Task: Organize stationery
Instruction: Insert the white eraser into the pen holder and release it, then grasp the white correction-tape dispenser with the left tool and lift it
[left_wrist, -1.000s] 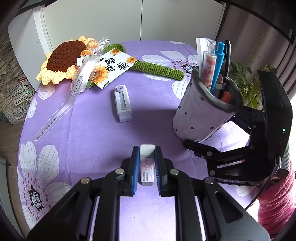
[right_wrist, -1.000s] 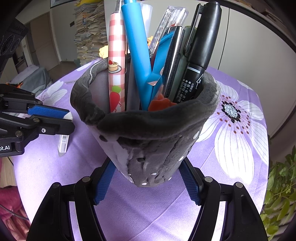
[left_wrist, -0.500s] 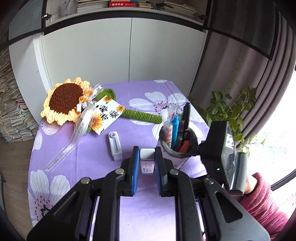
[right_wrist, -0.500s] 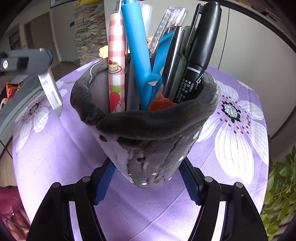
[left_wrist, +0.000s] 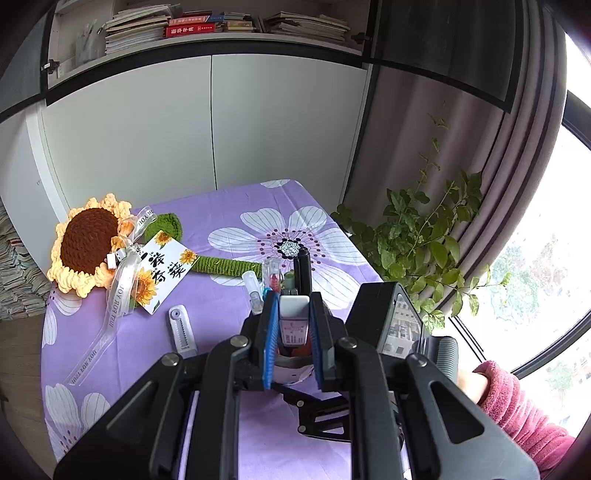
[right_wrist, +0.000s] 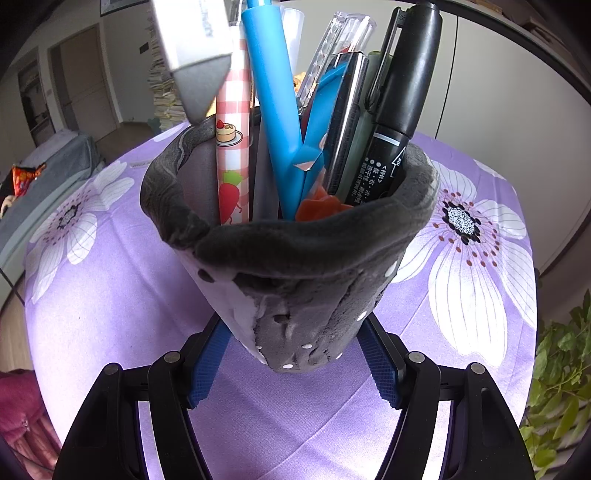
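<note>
Eraser (left_wrist: 293, 317) held up over the pen cup (right_wrist: 295, 266)
Left tongs (left_wrist: 293, 332) squeeze it, ready to drop it in. Right tongs (right_wrist: 291, 365) hug the cup so it stays put on the surface (right_wrist: 110, 295).

- table (left_wrist: 236, 210) with purple cloth, big white flower print
- crochet sunflower (left_wrist: 88, 243) lying flat at 10 o'clock, green stem (left_wrist: 225, 264) running toward centre
- printed card (left_wrist: 164, 271) and clear ribbon (left_wrist: 118, 295) lying over the stem, ribbon trailing to 8 o'clock
- small white item (left_wrist: 181, 328), maybe correction tape, near centre
- grey pen holder (right_wrist: 295, 266) standing on the cloth, full of pens
</note>
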